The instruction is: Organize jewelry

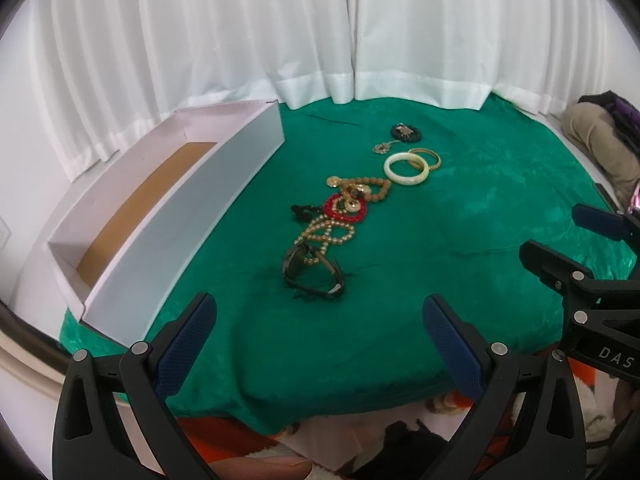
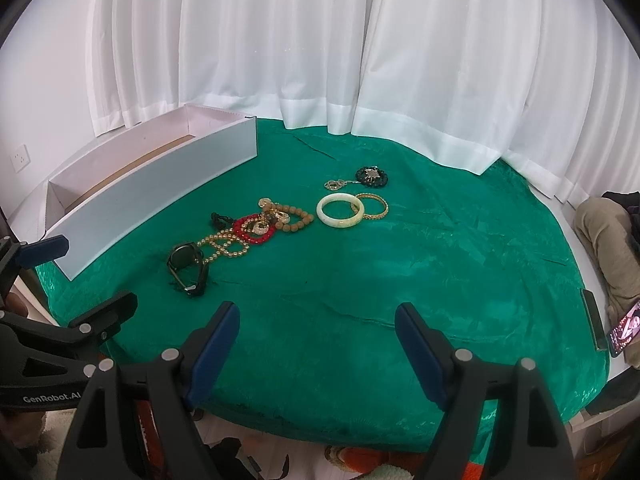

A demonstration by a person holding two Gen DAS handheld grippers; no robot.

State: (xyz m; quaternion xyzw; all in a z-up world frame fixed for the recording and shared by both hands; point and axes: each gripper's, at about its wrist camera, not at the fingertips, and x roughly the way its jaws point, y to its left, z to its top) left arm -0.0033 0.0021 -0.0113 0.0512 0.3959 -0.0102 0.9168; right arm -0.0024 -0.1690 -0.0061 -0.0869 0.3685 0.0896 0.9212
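White pleated curtains (image 2: 320, 52) hang behind a crinkled green velvet cloth (image 2: 400, 280); a long white cardboard box (image 1: 168, 216), brown-floored, sits on the cloth's left side; both grippers, left (image 1: 320, 344) and right (image 2: 318, 356), hover near the front edge, fingers spread wide, empty; mid-cloth the jewelry lies in a diagonal line: black watch (image 2: 188, 266), pearl strand (image 2: 226, 246), red bead ring (image 2: 254, 230), smooth cream bangle (image 2: 340, 210).

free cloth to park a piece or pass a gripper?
Bare green cloth runs right of the white bangle and across the near edge before both open hand-held grippers. A narrow bare strip lies between the white box and the jewelry. The diagonal from watch to black pendant is crowded.
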